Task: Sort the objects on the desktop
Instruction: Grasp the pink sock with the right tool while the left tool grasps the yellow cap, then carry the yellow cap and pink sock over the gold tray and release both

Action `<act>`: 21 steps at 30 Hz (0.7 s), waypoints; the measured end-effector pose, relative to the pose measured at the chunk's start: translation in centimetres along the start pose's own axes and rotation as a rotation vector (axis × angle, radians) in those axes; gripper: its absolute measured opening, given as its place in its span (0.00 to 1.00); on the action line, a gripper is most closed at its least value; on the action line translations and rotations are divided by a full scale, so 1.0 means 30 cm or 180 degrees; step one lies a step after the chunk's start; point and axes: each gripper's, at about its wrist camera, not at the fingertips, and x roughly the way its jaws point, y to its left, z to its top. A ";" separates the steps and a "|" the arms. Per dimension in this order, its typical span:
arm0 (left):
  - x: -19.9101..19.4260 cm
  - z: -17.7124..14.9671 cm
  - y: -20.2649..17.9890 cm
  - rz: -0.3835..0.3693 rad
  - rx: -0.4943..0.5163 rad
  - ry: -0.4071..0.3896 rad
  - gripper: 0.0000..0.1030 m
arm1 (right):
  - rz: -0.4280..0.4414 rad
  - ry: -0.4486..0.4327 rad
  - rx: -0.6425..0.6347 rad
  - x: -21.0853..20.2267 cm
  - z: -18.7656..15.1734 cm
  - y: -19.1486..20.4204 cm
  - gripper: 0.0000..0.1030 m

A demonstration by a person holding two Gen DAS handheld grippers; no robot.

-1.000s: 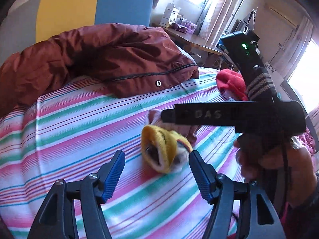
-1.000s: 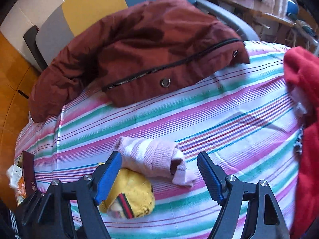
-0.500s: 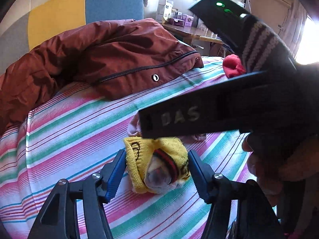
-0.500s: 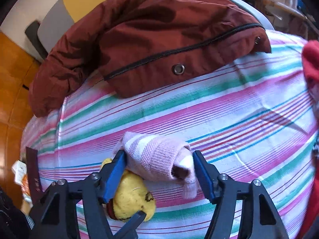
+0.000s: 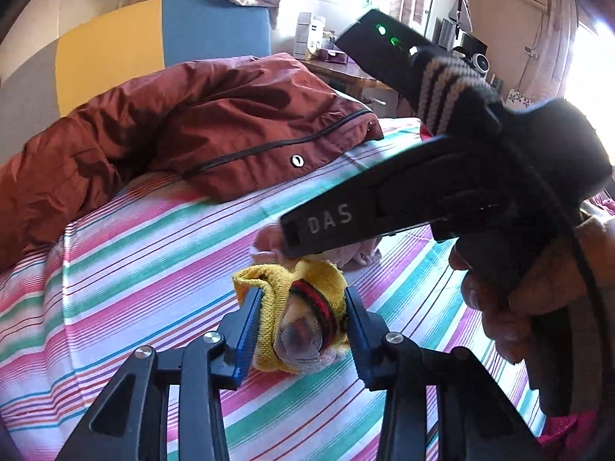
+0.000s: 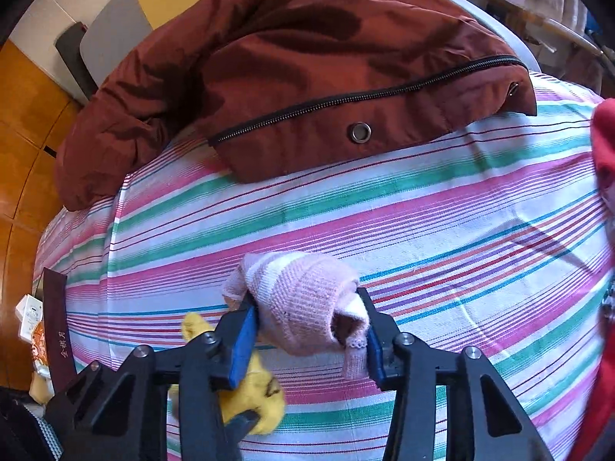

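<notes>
Left gripper (image 5: 301,320) clamps yellow sock (image 5: 303,307); right gripper (image 6: 309,324) clamps pink sock (image 6: 307,303), hiding it lower-centre. Both jaws just closed.

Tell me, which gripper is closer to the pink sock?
Right. The right gripper has just been closing and its pads squeeze the pink sock. The left gripper is beside it, clamped on the yellow sock.

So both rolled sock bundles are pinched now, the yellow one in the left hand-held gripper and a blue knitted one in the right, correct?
Nearly. The right hand-held gripper pinches a pink knitted sock bundle, not blue, as the right wrist view shows. The left hand-held gripper does hold the yellow sock bundle.
</notes>
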 end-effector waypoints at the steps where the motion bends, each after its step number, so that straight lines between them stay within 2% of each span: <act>1: -0.013 -0.002 0.006 0.0012 -0.0010 -0.0010 0.40 | -0.0005 -0.0002 -0.0007 0.000 0.000 0.001 0.46; 15: -0.215 -0.019 0.103 0.0289 -0.0215 -0.0265 0.40 | 0.0003 -0.0036 -0.0193 -0.001 -0.020 0.059 0.44; 21: -0.368 -0.065 0.197 0.0502 -0.0408 -0.0403 0.40 | 0.0105 -0.0099 -0.0339 -0.022 -0.045 0.148 0.43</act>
